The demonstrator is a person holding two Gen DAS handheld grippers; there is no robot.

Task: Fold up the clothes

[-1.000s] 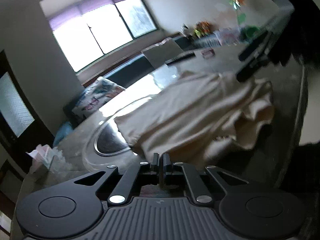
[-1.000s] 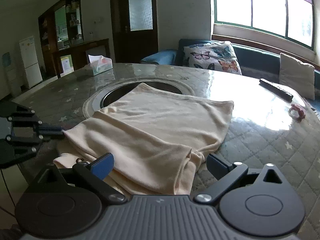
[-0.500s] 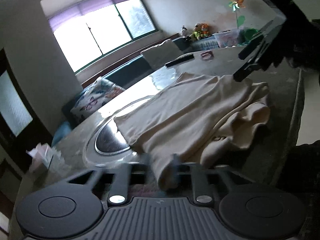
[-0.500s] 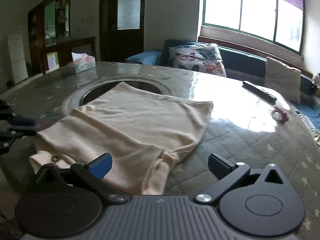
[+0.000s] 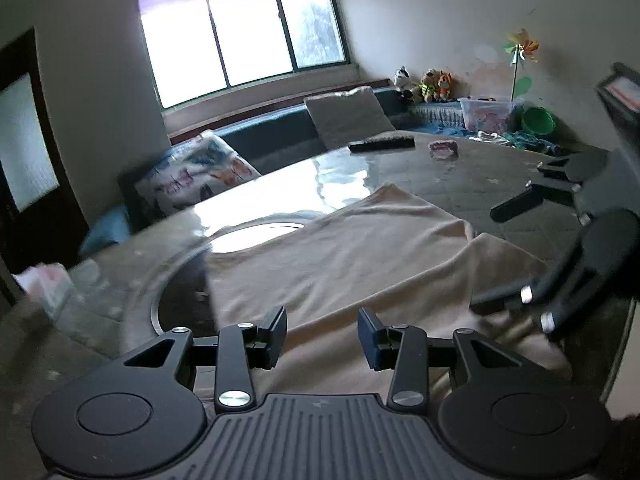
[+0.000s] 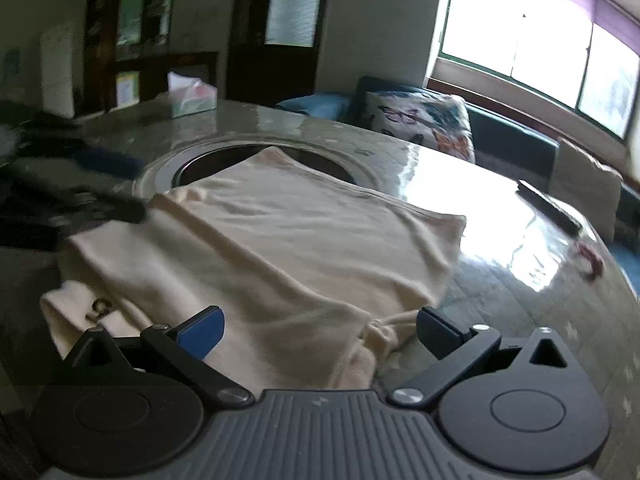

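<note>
A cream garment (image 5: 360, 260) lies folded over on the round table, one corner reaching over the table's dark round recess (image 5: 180, 300). My left gripper (image 5: 322, 336) is open just above the garment's near edge, with nothing between its fingers. In the right wrist view the same garment (image 6: 280, 240) spreads ahead, bunched in thick layers at its near edge. My right gripper (image 6: 318, 330) stands wide open over that bunched edge and holds nothing. Each gripper shows in the other's view: the right gripper (image 5: 506, 252) at the garment's right side, the left gripper (image 6: 80, 184) blurred at its left.
A black remote (image 5: 382, 144) and a small pink thing (image 5: 442, 150) lie on the far part of the table (image 5: 500, 168). A tissue box (image 6: 190, 98) stands near the far left rim. A sofa with a butterfly pillow (image 6: 420, 120) runs behind.
My left gripper was shut a second ago and is now open, and it has swung round to face the garment's edge. The right gripper stayed open and moved slightly.
</note>
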